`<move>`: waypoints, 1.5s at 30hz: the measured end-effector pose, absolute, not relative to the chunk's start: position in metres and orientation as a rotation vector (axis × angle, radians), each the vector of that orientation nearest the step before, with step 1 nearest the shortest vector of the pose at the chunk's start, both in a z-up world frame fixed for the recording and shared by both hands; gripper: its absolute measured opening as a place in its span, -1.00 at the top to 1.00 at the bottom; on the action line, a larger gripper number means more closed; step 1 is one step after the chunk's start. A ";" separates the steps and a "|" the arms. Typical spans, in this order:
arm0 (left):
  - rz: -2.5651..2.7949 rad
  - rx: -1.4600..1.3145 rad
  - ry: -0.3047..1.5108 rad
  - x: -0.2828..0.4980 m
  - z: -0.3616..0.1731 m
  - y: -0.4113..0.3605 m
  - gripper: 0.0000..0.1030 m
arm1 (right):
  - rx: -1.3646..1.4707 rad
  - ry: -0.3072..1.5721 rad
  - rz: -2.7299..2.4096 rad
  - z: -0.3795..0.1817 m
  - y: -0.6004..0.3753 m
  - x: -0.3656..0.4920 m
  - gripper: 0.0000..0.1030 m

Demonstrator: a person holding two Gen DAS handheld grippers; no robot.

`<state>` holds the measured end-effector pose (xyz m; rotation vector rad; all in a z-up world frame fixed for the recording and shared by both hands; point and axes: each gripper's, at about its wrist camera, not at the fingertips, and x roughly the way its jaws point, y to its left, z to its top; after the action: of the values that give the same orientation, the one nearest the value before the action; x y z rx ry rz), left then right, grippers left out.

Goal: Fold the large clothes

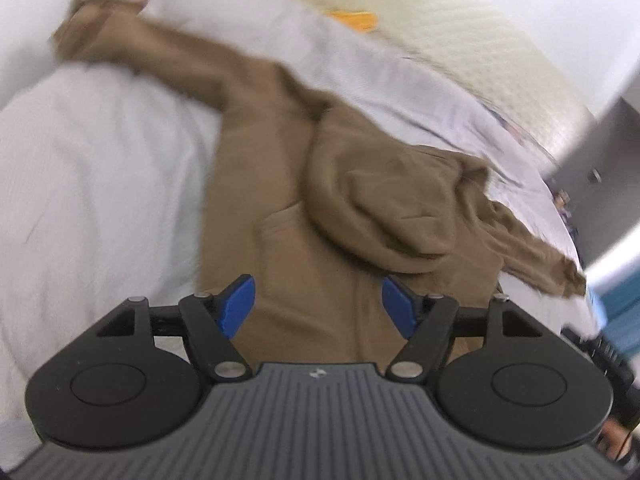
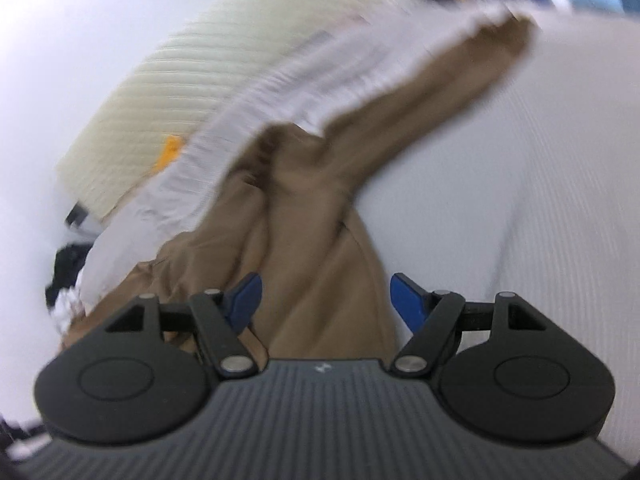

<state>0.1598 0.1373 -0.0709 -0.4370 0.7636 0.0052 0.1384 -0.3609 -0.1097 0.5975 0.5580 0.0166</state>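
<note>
Where the white bed [image 1: 100, 184] fills the left wrist view, a brown hoodie [image 1: 280, 184] is seen spread across mid-frame, hood [image 1: 380, 216] bunched right of centre, one sleeve [image 1: 132, 52] run to the upper left. The left tool [image 1: 318, 304] is held wide open above the cloth, nothing gripped. The right tool [image 2: 326, 304] (picture blurred) is likewise spread apart and empty, brown fabric lying beneath it.

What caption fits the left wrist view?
Open left hand-held gripper above a brown hoodie spread on a white bed.
</note>
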 end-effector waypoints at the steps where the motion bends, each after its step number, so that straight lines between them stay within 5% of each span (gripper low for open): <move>1: -0.017 -0.404 0.750 0.160 -0.069 0.126 -0.44 | 0.562 0.536 0.047 -0.105 -0.356 0.137 -0.43; 7: -0.115 -0.315 0.767 0.172 -0.088 0.077 -0.38 | 0.417 0.532 0.216 -0.095 -0.329 0.141 -0.09; 12: -0.089 -0.212 0.811 0.180 -0.117 0.058 0.09 | 0.355 0.646 0.344 -0.110 -0.294 0.152 0.39; 15: -0.044 -0.172 0.834 0.181 -0.136 0.061 0.24 | 0.361 0.720 0.433 -0.124 -0.269 0.159 0.40; 27: 0.034 -0.271 1.027 0.197 -0.192 0.086 0.31 | 0.121 0.987 0.456 -0.176 -0.201 0.165 0.52; 35: 0.000 -0.328 0.938 0.186 -0.171 0.091 0.26 | 0.161 0.952 0.452 -0.168 -0.211 0.161 0.51; 45: 0.136 -0.234 0.782 0.187 -0.138 0.102 0.16 | 0.158 0.687 0.287 -0.128 -0.249 0.148 0.42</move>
<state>0.1869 0.1022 -0.1380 -0.2338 0.7824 0.1357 0.1479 -0.2492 -0.1282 0.1579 0.6872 0.2869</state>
